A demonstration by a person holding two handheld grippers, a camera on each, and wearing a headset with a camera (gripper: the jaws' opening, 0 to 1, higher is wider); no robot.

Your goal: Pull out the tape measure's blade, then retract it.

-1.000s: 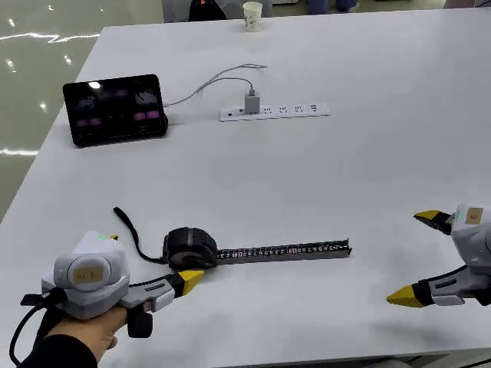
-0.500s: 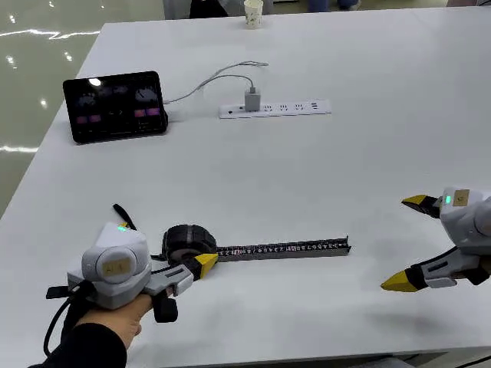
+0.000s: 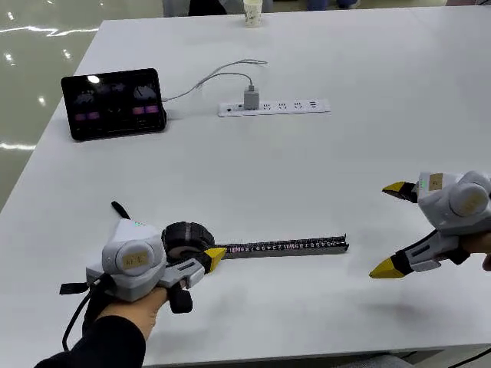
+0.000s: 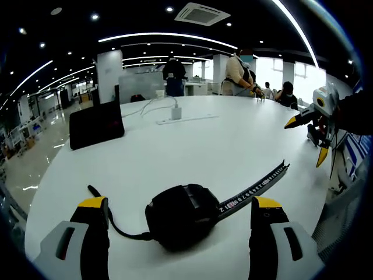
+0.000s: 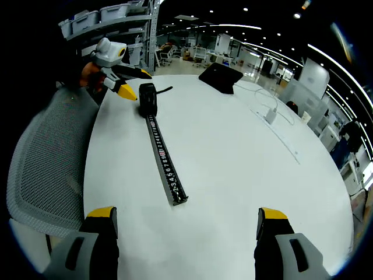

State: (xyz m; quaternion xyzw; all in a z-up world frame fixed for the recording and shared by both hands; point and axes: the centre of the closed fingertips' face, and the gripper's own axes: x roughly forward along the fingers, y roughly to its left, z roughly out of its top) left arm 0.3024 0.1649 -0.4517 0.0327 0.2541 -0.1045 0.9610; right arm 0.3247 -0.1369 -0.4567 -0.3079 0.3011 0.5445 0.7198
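A black tape measure case [image 3: 186, 237] lies on the white table [image 3: 307, 169], with its blade [image 3: 284, 247] pulled out flat to the right. A black strap [image 3: 121, 211] trails from the case to the left. My left gripper [image 4: 179, 204] is open, its yellow-tipped jaws standing either side of the case [image 4: 183, 213] without touching it. My right gripper [image 3: 388, 228] hovers open a little right of the blade's end. In the right gripper view the blade's tip [image 5: 179, 199] lies just ahead of the jaws, slightly left of centre.
A dark tablet [image 3: 113, 102] stands at the back left. A white power strip [image 3: 275, 108] with a charger and cable lies behind the tape. A paper cup [image 3: 252, 13] sits at the far edge. A mesh chair [image 5: 41, 175] is by the table's near edge.
My left gripper has moved right, up to the tape case, and now straddles it. My right gripper has come left and slightly up, toward the blade's end. The tape has not moved.
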